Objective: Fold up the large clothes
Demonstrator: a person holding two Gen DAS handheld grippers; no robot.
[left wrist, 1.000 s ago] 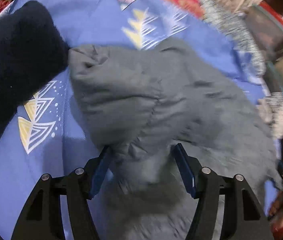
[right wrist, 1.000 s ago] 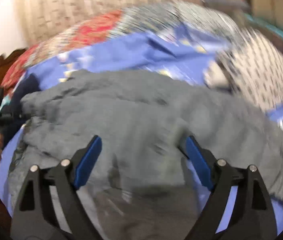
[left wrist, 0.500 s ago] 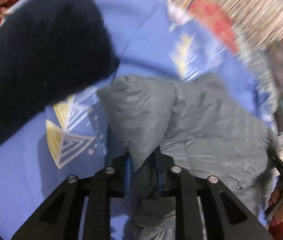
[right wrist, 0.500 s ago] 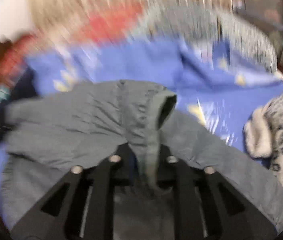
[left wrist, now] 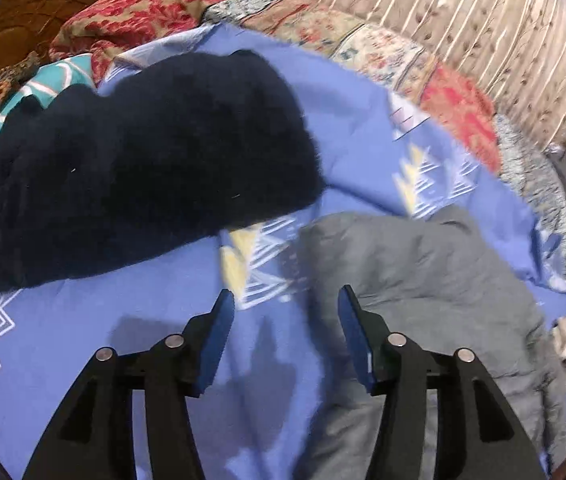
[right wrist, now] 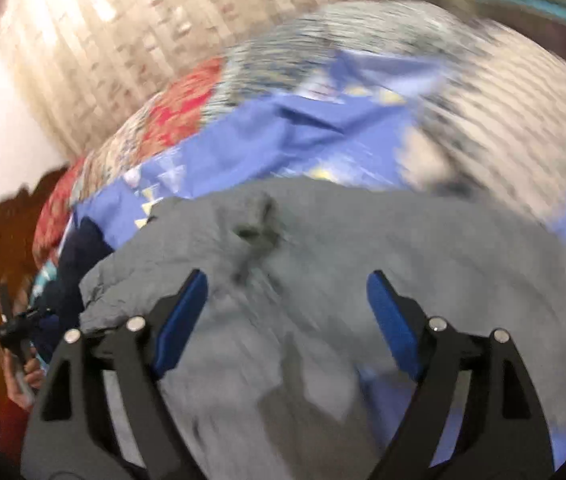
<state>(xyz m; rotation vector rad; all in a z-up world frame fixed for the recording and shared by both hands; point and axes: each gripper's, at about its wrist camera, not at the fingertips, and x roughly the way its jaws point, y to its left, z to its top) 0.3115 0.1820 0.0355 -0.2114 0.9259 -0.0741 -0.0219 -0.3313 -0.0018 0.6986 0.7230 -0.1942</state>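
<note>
Once clamped, both claws now empty.

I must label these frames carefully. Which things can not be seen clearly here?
- Grey garment: right wrist view is motion-blurred, so its folds and edges are unclear.
- Grey garment's lower part, left wrist view: cut off by the frame edge and hidden behind the left gripper.
- Dark navy garment: too dark to identify.

I count one grey jacket [left wrist: 435,280], one dark navy garment [left wrist: 135,168], one blue patterned sheet [left wrist: 83,320], one floral quilt [left wrist: 383,52], two tools: my left tool [left wrist: 285,334], right tool [right wrist: 287,320].
</note>
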